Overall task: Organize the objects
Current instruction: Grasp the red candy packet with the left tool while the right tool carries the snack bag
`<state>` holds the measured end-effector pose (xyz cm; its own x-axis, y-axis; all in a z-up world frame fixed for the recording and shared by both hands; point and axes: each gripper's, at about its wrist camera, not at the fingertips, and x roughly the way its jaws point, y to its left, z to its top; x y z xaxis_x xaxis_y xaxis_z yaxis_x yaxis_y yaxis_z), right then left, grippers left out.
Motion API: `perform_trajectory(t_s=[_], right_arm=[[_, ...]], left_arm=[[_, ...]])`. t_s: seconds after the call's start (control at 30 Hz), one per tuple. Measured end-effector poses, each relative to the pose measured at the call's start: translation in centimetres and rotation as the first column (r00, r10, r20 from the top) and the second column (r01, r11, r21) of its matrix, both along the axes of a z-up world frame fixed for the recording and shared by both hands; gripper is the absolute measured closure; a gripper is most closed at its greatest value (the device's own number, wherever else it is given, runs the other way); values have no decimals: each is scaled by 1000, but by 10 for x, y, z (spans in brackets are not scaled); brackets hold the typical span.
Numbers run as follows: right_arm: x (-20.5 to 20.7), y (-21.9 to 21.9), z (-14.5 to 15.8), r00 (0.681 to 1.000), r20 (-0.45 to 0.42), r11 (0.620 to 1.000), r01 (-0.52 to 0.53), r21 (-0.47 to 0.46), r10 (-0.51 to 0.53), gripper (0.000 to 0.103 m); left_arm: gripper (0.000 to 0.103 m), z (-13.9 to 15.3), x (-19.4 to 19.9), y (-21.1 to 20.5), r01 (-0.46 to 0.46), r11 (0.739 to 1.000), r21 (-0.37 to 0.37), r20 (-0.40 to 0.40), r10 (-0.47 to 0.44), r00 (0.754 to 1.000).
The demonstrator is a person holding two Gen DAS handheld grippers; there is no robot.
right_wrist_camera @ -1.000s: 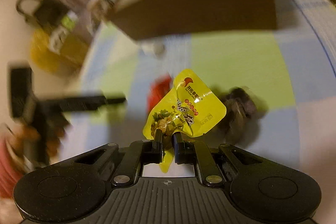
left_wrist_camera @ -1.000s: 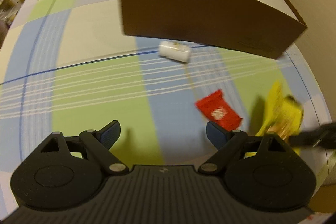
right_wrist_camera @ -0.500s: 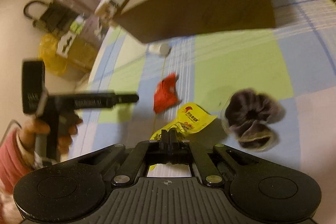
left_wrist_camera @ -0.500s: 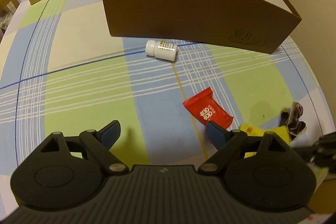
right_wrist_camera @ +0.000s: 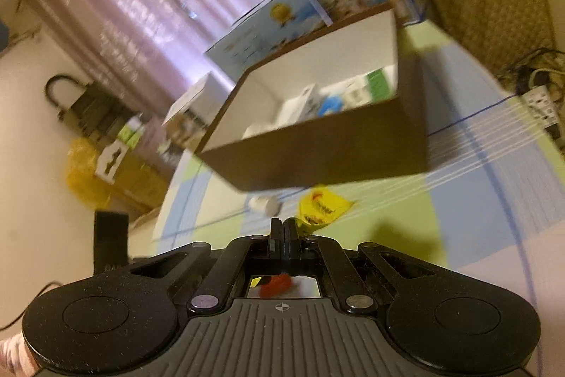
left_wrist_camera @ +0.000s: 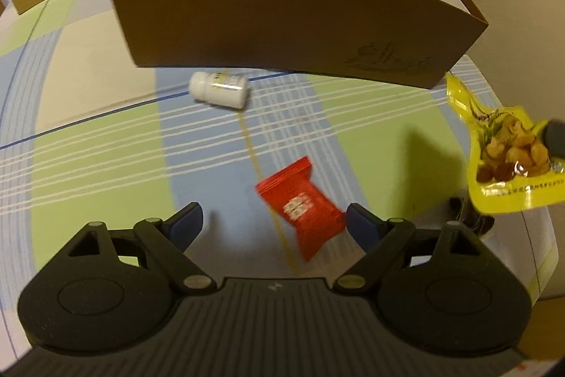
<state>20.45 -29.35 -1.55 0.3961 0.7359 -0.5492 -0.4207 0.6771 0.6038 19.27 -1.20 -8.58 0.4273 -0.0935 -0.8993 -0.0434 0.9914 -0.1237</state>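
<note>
1. Left gripper (left_wrist_camera: 270,218): fingers spread wide, empty, hovering over the red candy packet (left_wrist_camera: 300,204) at lower centre; white pill bottle (left_wrist_camera: 219,89) lies on the counter (left_wrist_camera: 88,165) beside the brown box (left_wrist_camera: 282,23).
2. Right gripper (right_wrist_camera: 282,227): fingers pressed together, pinching the yellow snack pouch (right_wrist_camera: 323,205) clear of the counter; next, I'd judge, carry it over the box wall and release.
3. Only the right wrist view shows the box's contents; only the left shows the pouch's printed face.
</note>
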Motion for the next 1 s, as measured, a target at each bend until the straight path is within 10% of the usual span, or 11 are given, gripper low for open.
perform_trajectory(t_s=[0.2,0.57,1.0], right_arm=[[9,-24,0,997,4,997,80,-11,-80,103],[22,-42,1,995,-7,995,104,-3,-104,103],[28,-32,8,999,5,998,47,32,-47,103]], left_arm=[[26,-10,14,-15,19,1000,7,-23,-19,1000],[75,-21,22,-25,48,999,24,-29,-48,998],[78,2,1,-1,-9,1000,21,11,9,1000]])
